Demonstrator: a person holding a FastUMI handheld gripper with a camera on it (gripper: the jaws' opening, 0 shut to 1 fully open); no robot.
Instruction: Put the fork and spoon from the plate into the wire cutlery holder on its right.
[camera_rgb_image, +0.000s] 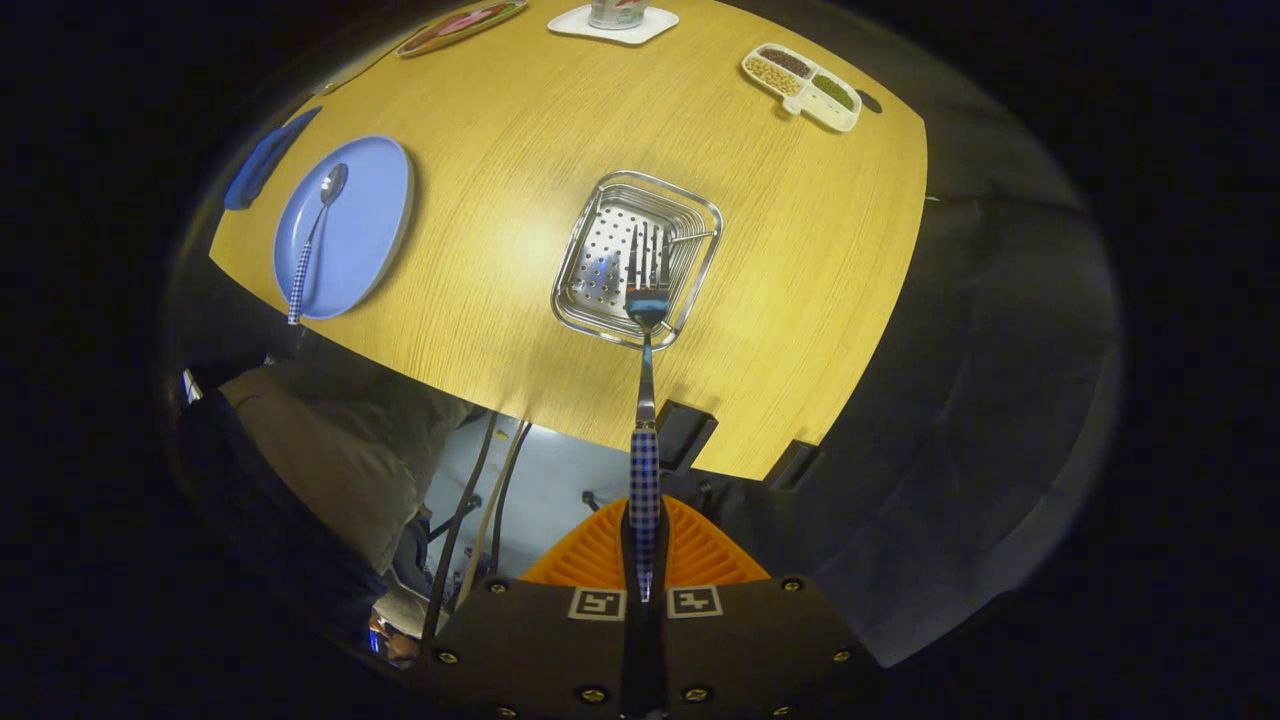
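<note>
My gripper (643, 535) is shut on the fork (645, 400) by its blue-checked handle, high above the wooden table (500, 200). The fork points straight ahead, its tines hanging over the near part of the metal cutlery holder (600, 195), a square perforated basket with a wire rim. Far to the left of the holder lies the blue plate (365, 220). On it rests the spoon (312, 240), bowl away from me, its blue-checked handle reaching over the plate's near rim.
A divided white dish (803, 86) of beans sits at the table's far right. A white coaster with a cup (613, 20) and a patterned tray (460, 25) stand at the far edge. A blue cloth (262, 160) lies left of the plate. A person's leg (340, 440) is below the near table edge.
</note>
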